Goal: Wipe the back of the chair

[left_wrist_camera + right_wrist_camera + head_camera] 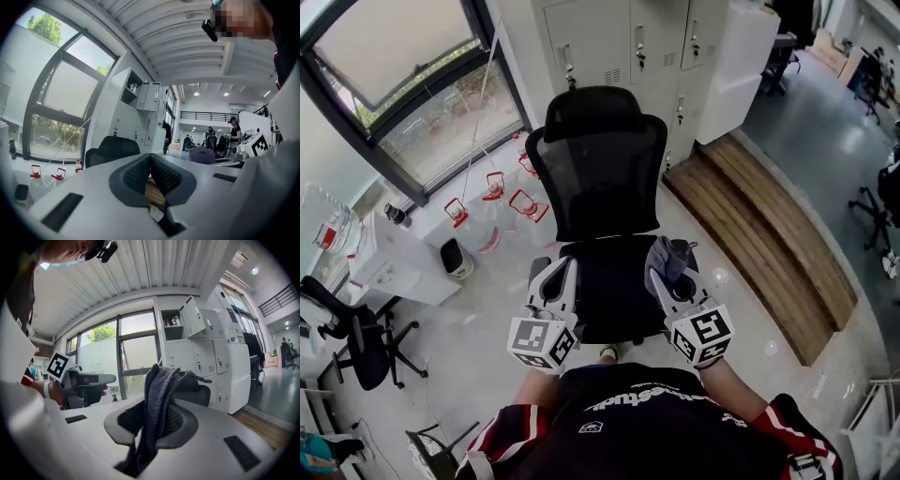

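A black mesh office chair (602, 178) stands right in front of me, its backrest and headrest facing me and its seat (609, 291) between my two grippers. My right gripper (667, 265) is shut on a dark grey cloth (673, 255), which sticks up between its jaws in the right gripper view too, the cloth (157, 404) hiding part of the chair behind it. My left gripper (554, 277) sits at the seat's left side, jaws shut with nothing in them; its pads (140, 174) meet in the left gripper view, with the chair's headrest (112, 148) beyond.
Several water jugs (502, 202) with red handles stand on the floor left of the chair, under the window. White lockers (628, 47) rise behind it. A wooden step (759, 234) runs to the right. Another black chair (356, 342) stands at the left.
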`<state>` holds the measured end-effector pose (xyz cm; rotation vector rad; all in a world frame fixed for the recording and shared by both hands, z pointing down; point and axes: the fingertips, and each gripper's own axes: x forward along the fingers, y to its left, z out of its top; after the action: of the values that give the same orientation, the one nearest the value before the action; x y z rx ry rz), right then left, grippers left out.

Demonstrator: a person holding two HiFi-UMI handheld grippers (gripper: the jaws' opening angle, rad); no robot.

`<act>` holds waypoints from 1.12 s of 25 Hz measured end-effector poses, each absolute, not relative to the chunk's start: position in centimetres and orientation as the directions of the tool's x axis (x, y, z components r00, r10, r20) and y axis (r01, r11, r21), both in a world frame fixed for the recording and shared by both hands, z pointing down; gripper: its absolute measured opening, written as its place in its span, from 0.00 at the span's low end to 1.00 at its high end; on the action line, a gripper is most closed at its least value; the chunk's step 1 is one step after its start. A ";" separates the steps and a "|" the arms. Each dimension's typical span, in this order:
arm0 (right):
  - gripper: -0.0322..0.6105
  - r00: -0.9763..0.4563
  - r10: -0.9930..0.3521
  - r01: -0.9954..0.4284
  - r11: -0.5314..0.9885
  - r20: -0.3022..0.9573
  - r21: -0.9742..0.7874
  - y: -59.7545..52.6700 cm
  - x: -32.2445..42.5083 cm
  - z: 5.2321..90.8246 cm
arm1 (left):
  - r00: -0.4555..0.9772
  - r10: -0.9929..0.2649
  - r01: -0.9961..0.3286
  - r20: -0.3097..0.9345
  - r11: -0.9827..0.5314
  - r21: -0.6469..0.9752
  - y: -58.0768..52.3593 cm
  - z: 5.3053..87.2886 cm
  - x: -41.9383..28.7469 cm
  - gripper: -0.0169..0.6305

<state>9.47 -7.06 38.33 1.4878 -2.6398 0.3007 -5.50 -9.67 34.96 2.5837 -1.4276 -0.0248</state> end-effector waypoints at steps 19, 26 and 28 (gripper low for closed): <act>0.15 -0.401 -0.886 -0.914 0.371 0.231 -0.164 -23.1 8.7 39.9 | 0.619 -0.779 -0.777 0.096 -0.591 0.216 -28.1 36.9 -6.5 0.06; 0.15 -0.411 -0.883 -0.910 0.382 0.227 -0.164 -27.1 12.0 40.6 | 0.623 -0.776 -0.777 0.099 -0.599 0.192 -31.5 37.1 -3.0 0.06; 0.15 -0.411 -0.882 -0.909 0.378 0.229 -0.174 -28.5 12.9 41.2 | 0.623 -0.775 -0.778 0.109 -0.599 0.191 -32.4 37.4 -2.3 0.06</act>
<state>12.90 -28.51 41.16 1.6473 -2.5257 0.4175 -2.31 -32.39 37.41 2.6271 -1.2762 0.0214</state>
